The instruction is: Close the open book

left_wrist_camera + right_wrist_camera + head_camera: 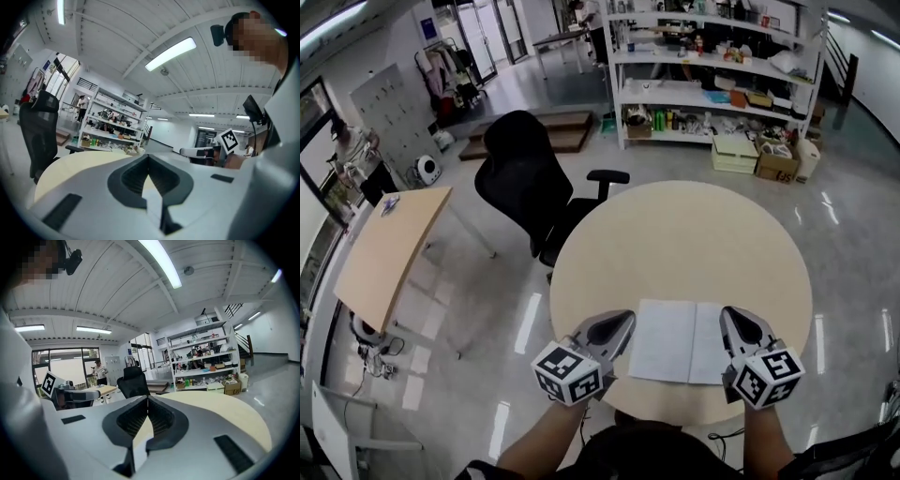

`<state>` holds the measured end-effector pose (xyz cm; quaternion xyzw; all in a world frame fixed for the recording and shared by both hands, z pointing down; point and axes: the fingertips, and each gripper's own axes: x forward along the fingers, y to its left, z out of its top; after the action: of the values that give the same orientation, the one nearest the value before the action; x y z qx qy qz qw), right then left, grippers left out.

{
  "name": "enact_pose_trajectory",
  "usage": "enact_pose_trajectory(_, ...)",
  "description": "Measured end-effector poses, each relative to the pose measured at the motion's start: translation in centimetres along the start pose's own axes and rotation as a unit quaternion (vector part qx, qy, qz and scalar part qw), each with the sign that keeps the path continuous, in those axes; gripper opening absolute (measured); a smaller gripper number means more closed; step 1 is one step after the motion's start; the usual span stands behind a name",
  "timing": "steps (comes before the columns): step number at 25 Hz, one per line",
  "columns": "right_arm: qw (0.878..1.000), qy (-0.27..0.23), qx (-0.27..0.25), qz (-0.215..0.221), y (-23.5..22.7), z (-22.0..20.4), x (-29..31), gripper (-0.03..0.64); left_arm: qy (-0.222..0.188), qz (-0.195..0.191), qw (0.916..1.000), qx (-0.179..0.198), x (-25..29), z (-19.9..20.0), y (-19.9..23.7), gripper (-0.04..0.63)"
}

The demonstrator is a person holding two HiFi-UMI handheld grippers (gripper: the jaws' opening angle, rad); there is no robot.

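An open book (680, 342) with blank white pages lies flat on the round beige table (675, 234), near its front edge. My left gripper (623, 320) hovers just off the book's left edge, its jaws shut with nothing between them. At the book's right edge is my right gripper (732, 315), also shut and empty. In the left gripper view the jaw tips (149, 157) meet over the tabletop, and the right gripper's marker cube (228, 139) shows beyond. The right gripper view shows its own tips (148, 398) closed together.
A black office chair (530, 183) stands at the table's far left side. White shelving (712, 75) full of boxes lines the back. A wooden side table (389, 253) is off to the left, with a person (352, 145) beyond it.
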<state>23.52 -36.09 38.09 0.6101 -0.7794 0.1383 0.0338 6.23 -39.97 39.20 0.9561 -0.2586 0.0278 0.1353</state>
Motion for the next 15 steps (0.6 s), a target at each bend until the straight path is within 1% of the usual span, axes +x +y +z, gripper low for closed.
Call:
enact_pose_trajectory(3,0.999,0.040,0.004,0.027,1.5,-2.8,3.0,-0.002,0.028,0.028,0.9992,-0.009,-0.7,-2.3,2.3,-0.014)
enact_pose_trajectory(7,0.991,0.120,0.015,0.055,4.3,-9.3,6.6,0.019,0.078,0.070,0.9935,-0.045,-2.6,-7.3,5.4,-0.014)
enact_pose_trajectory(11,0.978,0.199,0.020,0.063,6.3,-15.8,9.7,0.063,0.124,0.092,0.9854,-0.072,-3.2,-12.2,8.0,-0.014)
enact_pose_trajectory(15,0.960,0.273,0.029,0.059,8.2,-22.4,11.8,0.123,0.181,0.092,0.9748,-0.094,-3.0,-17.6,9.1,-0.014)
